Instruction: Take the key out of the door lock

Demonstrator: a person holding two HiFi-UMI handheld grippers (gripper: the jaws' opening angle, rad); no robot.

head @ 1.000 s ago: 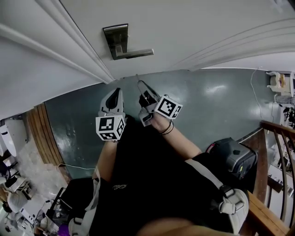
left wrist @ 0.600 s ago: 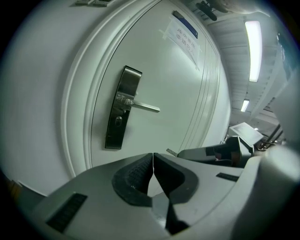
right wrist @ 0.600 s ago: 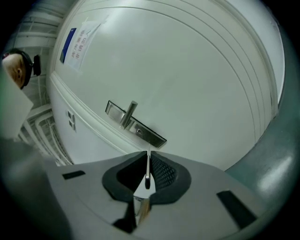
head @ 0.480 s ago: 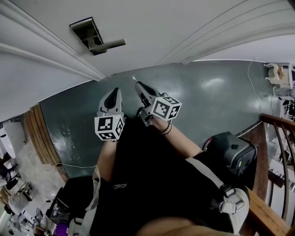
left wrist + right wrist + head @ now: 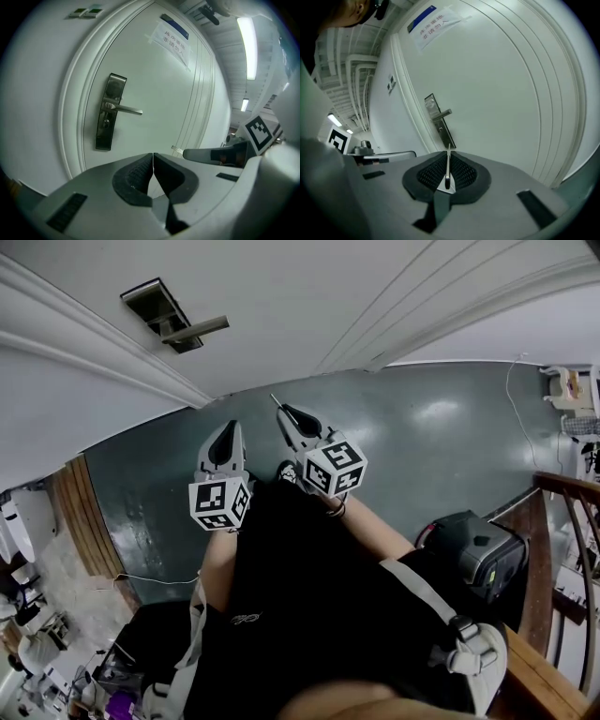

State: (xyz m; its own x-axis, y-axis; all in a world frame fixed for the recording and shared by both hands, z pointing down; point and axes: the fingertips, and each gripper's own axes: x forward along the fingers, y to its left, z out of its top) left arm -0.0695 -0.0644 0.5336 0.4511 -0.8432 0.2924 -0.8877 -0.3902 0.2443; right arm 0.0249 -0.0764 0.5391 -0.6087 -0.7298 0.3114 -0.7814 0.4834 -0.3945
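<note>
The right gripper (image 5: 448, 174) is pinching the key (image 5: 448, 158) between its ribbed pads. Its jaws are drawn in narrow on the thin metal blade, which is standing on edge and poking out past the tips. The key is sitting clear of the lock, well apart from the white door (image 5: 309, 296), and pointing toward it. The left gripper (image 5: 153, 161) is hovering just beside the right one with its jaws pressed together and nothing between them.

On the door, the dark metal lock plate (image 5: 107, 124) is carrying a lever handle (image 5: 125, 109) that is sticking out level. Below the lever a small round spot is showing, probably the keyhole, though it is too small to be sure. A paper notice (image 5: 171, 39) is hanging higher up on the door. The person is standing on a grey-green floor (image 5: 422, 446), both forearms reaching forward.
</note>
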